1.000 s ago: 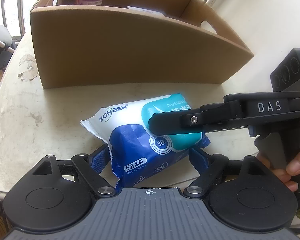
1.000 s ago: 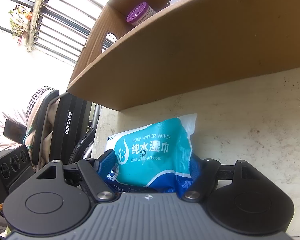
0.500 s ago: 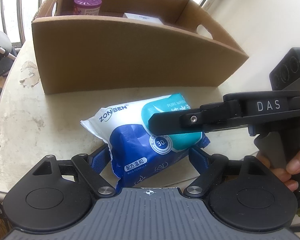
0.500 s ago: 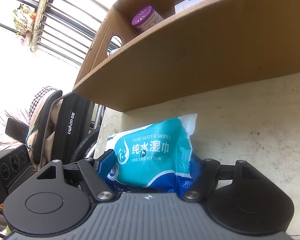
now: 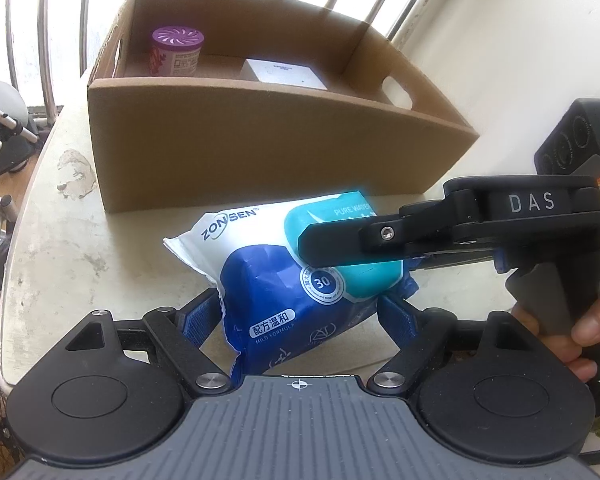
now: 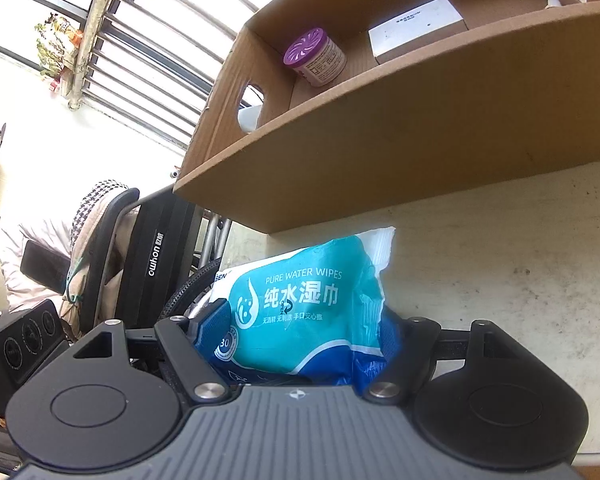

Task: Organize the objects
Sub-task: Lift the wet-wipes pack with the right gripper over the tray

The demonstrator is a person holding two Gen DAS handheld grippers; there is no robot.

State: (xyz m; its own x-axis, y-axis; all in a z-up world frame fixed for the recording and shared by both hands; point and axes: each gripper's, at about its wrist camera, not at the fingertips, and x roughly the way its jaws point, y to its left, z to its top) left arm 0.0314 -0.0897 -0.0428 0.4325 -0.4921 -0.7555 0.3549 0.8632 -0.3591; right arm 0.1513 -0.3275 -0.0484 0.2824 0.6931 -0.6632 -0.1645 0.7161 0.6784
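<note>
A blue, teal and white pack of wet wipes (image 5: 260, 284) (image 6: 300, 304) sits between both grippers, just in front of an open cardboard box (image 5: 260, 144) (image 6: 420, 152). My left gripper (image 5: 298, 314) is shut on the pack's near end, a blue pad on each side. My right gripper (image 6: 304, 328) grips the teal end, and its upper finger (image 5: 340, 246) reaches in from the right across the pack. Whether the pack rests on the table or hangs just above it I cannot tell. In the box are a purple-lidded jar (image 5: 177, 52) (image 6: 314, 58) and a flat white carton (image 5: 286, 74) (image 6: 418, 34).
The worn white table (image 5: 80, 240) ends in a rounded edge at the left. Beyond it stand metal frame parts (image 5: 4, 128) and a black chair back (image 6: 156, 256). Window bars (image 5: 40, 20) run behind the box. A hand (image 5: 592, 320) holds the right gripper's handle.
Both views now look further over the box's front wall, so more of the jar and the white carton shows. The pack stays gripped the same way.
</note>
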